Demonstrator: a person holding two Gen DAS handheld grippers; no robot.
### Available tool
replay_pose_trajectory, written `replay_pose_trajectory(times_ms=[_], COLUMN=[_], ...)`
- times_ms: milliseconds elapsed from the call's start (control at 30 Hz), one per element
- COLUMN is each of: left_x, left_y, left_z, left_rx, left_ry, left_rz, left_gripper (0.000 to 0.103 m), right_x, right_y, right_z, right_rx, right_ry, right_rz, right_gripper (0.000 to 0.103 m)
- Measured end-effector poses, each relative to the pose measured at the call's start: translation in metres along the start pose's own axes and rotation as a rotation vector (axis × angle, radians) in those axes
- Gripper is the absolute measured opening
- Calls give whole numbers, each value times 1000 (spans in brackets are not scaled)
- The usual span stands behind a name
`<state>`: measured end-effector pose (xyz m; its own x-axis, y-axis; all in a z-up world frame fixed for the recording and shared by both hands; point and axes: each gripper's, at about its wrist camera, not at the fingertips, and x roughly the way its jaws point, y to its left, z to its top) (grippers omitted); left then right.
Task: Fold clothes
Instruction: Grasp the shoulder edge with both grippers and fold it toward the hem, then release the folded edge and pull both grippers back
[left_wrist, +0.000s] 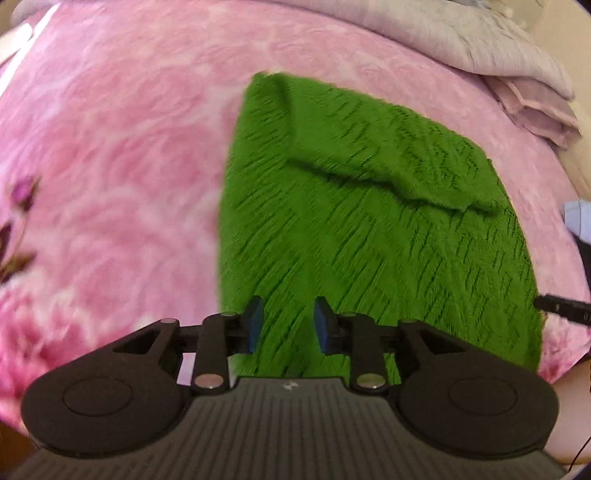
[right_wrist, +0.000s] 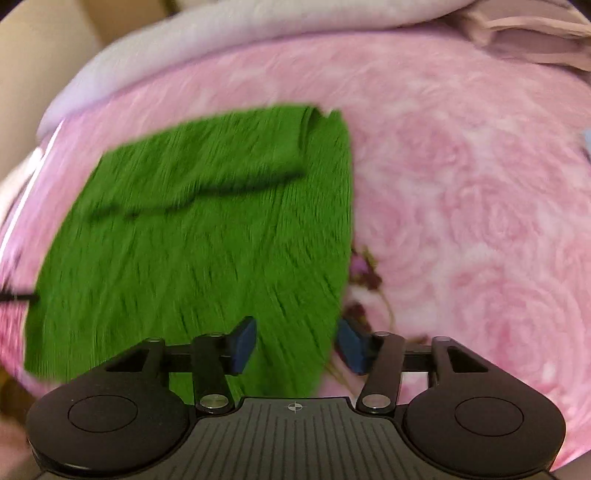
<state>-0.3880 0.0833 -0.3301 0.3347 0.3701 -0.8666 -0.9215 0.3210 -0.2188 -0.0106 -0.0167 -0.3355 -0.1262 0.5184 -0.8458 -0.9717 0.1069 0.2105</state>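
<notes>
A green knitted garment lies flat on a pink rose-patterned blanket, with one sleeve folded across its upper part. My left gripper hovers open over the garment's near left hem, nothing between its blue pads. In the right wrist view the same garment fills the left half, its sleeve laid across. My right gripper stands open over the garment's near right edge, one pad above green knit, the other above the blanket. Both views are motion-blurred.
A crumpled pale lilac bedcover is piled along the far edge of the bed, also visible as lilac bedding. A dark flower print marks the blanket beside the garment. The other gripper's black tip shows at the right.
</notes>
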Motion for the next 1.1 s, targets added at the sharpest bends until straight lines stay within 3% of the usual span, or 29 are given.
replay_pose_trajectory(times_ms=[167, 333, 433, 533, 600, 800, 933, 1033, 1100], left_x=[20, 18, 1, -22, -39, -72, -87, -96, -100], left_y=[-12, -18, -24, -36, -45, -66, -78, -84, -88], left_z=[-1, -29, -47, -65, -79, -117, -135, -144, -148], left_rx=[89, 138, 144, 139, 151, 186, 223, 237, 251], left_ry=[-101, -221, -246, -211, -248, -302, -325, -339, -348], left_rz=[55, 72, 92, 113, 109, 133, 167, 181, 196], left_gripper=[31, 34, 34, 36, 42, 42, 42, 42, 42], right_x=[16, 3, -7, -17, -31, -56, -67, -70, -65], right_y=[20, 42, 55, 69, 76, 85, 85, 85, 93], right_z=[-8, -51, -79, -104, -114, -126, -117, -107, -111], right_rx=[43, -19, -57, -91, -103, -125, -212, -314, -488], right_ry=[-125, -253, -329, -390, -396, -438, -434, -434, -498], right_rz=[-33, -85, -118, -148, -129, -75, -38, -56, -184], right_gripper=[54, 54, 54, 54, 54, 54, 54, 54, 54])
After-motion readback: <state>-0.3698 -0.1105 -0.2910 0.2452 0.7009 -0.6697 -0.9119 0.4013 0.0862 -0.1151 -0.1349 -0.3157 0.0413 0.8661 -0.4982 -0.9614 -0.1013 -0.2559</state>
